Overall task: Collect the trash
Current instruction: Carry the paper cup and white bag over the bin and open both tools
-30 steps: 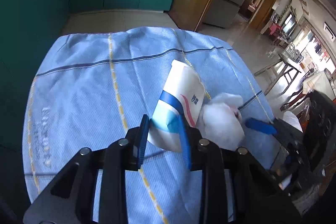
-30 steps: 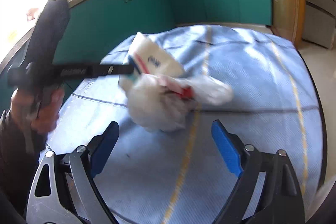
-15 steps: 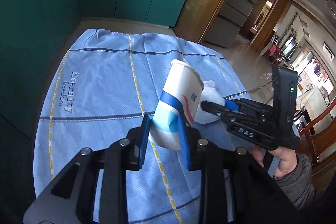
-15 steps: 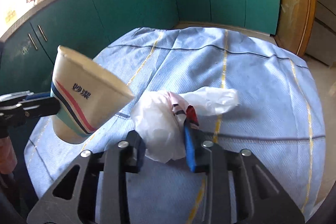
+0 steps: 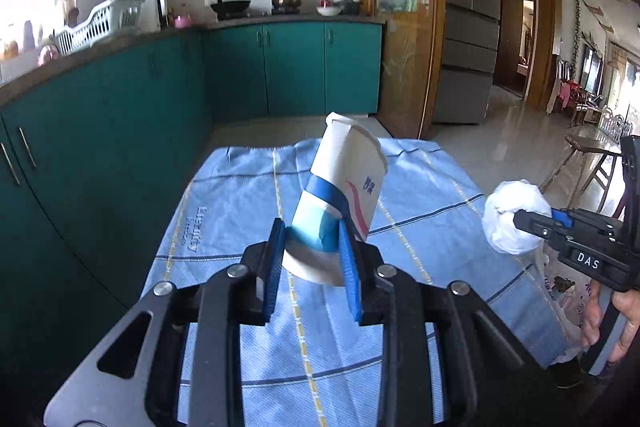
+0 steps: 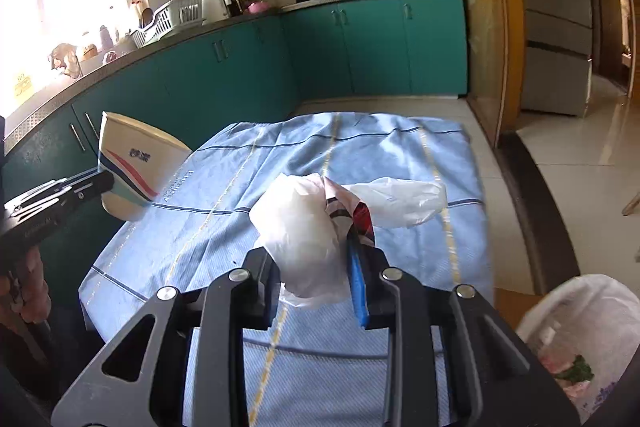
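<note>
Above the blue tablecloth (image 5: 240,211) | left gripper (image 5: 312,263) clamped on paper cup (image 5: 344,195) near its base: light, thin-walled, likely crushable | right gripper (image 6: 316,279) clamped on crumpled plastic bag (image 6: 304,227): soft, slippery, take by the bulk | lined bin (image 6: 580,331) lower right

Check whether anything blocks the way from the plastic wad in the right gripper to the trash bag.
Nothing visible does. The right gripper is shut on the plastic wad, held above the blue cloth. The open trash bag sits low to its right, with only open air between them. The cup in the left gripper is on the far side.
</note>
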Demonstrator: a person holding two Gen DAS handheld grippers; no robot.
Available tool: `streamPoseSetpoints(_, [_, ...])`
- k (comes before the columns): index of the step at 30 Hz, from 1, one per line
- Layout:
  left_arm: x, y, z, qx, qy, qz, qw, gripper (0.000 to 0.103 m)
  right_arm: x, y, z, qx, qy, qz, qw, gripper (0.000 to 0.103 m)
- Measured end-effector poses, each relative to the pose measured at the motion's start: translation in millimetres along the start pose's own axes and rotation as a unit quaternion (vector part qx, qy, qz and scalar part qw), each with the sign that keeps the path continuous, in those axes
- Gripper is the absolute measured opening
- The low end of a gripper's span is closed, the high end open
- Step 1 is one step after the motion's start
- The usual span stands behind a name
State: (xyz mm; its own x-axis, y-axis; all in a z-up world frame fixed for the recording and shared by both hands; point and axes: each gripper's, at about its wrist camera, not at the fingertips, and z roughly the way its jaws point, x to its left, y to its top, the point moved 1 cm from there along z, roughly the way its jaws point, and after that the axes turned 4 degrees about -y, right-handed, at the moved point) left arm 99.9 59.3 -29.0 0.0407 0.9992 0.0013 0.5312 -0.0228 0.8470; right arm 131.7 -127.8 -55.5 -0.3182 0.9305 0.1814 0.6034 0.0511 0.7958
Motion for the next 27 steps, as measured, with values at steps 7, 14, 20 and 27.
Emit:
streamPoseSetpoints(7, [-27,-3,-25,-0.016,-0.009,0.015,0.9997,0.028,-12,-12,-43,-0.034,-0.032,0.003,0.999,0.029])
streamPoseSetpoints(14, [-56,-1,-33,-0.018,-0.043,0.028,0.9985,0.028,-38,-25,-82,-0.059,-0.080,0.014,0.995,0.029])
streamPoseSetpoints(20, [-113,-9,-19,0.004,-0.114,0.071,0.9909,0.028,-94,-47,-119,-0.065,-0.168,0.059,0.982,0.029])
streamPoseSetpoints(27, [-211,-23,6,0.040,-0.266,0.130,0.9542,0.028,-154,-85,-160,-0.060,-0.245,0.122,0.960,0.029])
